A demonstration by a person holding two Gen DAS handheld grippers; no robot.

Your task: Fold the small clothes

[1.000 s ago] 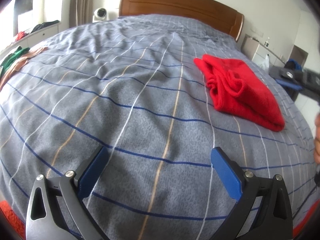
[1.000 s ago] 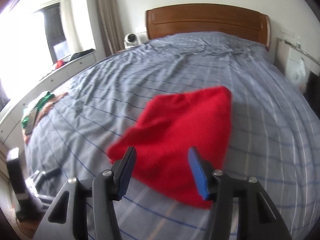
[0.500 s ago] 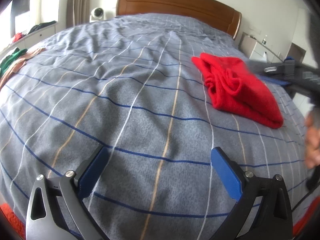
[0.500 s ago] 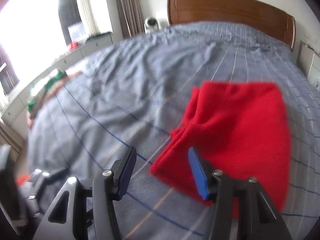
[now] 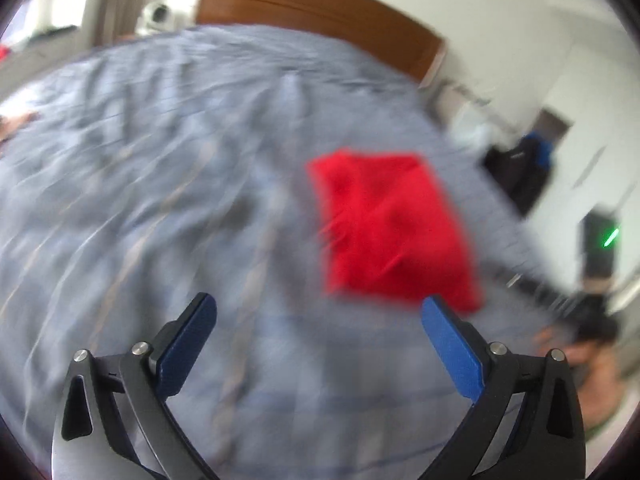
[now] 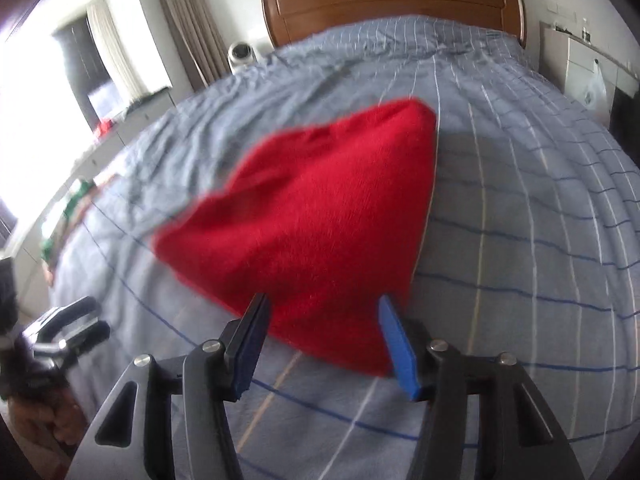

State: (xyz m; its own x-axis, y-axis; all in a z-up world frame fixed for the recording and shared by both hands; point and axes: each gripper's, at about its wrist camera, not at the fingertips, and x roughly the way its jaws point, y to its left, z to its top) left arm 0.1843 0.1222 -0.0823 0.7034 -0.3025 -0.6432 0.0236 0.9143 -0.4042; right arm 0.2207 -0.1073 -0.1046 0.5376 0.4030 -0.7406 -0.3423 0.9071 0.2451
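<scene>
A folded red garment lies on the grey striped bed cover. My right gripper is open, its blue-padded fingers on either side of the garment's near corner, just above the cover. In the blurred left wrist view the garment lies ahead and to the right. My left gripper is wide open and empty above the bed cover, short of the garment. The left gripper also shows at the lower left of the right wrist view.
A wooden headboard stands at the far end. A cabinet with clothes runs along the left by the window. A white nightstand and dark items stand on the right.
The right gripper has swung back and closed in on the garment's near corner. The left gripper has swung right and lifted, so the garment now lies nearer its centre; the view is motion-blurred.
</scene>
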